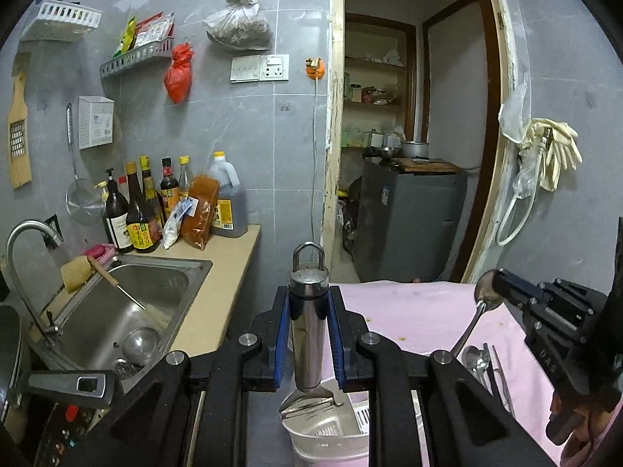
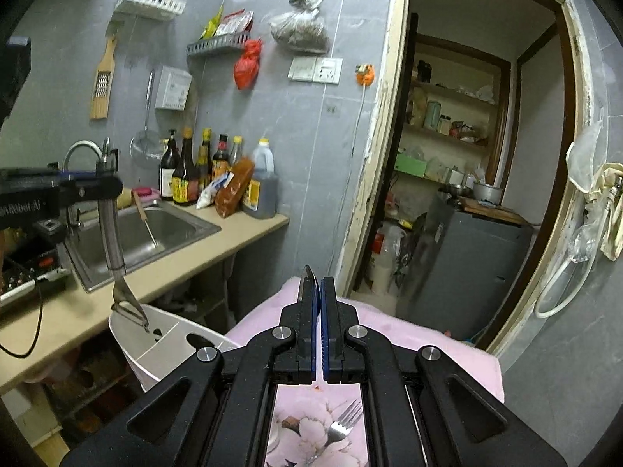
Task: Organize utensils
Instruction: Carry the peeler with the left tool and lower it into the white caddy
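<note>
1. The left gripper (image 1: 308,327) holds a stainless-steel peeler (image 1: 307,323) upright. Its blue-padded fingers (image 1: 282,334) are closed against both sides of the round handle, with the hanging loop pointing up beyond the fingertips.
2. The peeler's blade end hangs below the fingers, just above the open top of a white utensil holder (image 2: 167,344), over one of its compartments. I cannot tell whether the blade touches the holder.
3. The holder stands at the left edge of the bench, which is covered in a pink floral cloth (image 2: 409,338).
4. The right gripper (image 2: 320,292) has its fingers pressed nearly together on a metal spoon (image 1: 473,319). They pinch its bowl, and the handle slants down toward the cloth.
5. A fork (image 2: 342,426) and another spoon (image 1: 477,360) lie on the cloth beneath the right gripper.
</note>
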Available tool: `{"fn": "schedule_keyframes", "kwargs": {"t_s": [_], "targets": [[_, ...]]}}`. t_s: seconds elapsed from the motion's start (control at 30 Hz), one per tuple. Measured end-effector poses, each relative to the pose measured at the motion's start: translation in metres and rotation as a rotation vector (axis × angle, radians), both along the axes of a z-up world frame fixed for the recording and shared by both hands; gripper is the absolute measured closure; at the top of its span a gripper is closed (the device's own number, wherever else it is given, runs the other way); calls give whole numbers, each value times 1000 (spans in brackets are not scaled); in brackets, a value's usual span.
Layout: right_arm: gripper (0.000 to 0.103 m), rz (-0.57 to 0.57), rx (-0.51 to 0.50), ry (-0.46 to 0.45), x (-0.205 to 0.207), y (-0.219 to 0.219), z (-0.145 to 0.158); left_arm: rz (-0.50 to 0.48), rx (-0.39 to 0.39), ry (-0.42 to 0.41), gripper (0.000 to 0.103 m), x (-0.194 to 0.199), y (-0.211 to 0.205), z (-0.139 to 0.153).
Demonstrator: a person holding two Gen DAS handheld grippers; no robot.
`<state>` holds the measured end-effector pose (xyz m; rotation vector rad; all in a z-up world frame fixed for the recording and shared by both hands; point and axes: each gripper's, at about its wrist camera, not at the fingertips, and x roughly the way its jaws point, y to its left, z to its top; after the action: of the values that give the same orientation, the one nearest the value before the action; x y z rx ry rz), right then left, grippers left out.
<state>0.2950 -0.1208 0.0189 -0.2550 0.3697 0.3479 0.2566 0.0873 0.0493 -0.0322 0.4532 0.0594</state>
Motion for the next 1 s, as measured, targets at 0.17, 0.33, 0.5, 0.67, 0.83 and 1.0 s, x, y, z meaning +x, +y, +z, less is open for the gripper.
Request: {"fn": "schedule_keyframes", "kwargs": {"t_s": [0.17,0.33,0.5,0.67,0.83,1.0], "targets": [[101,6,-6,34,4,2,-10,-28,-71,-20,85,-5,4,4],[101,0,7,69,9,-1,-20,-34,-134,3,85,-3,6,-1],[101,-1,10,71,10,-1,-22,-23,-112,13,85,1,1,-10],[101,0,17,62,12,0,-23,49,-65,1,85,0,-6,-9],[101,8,15,68,14,2,-26,125,-60,20,85,-1,-11,-12],[101,14,19,88,15,2,-31,168,-95,57,85,1,-13,-24]]}}
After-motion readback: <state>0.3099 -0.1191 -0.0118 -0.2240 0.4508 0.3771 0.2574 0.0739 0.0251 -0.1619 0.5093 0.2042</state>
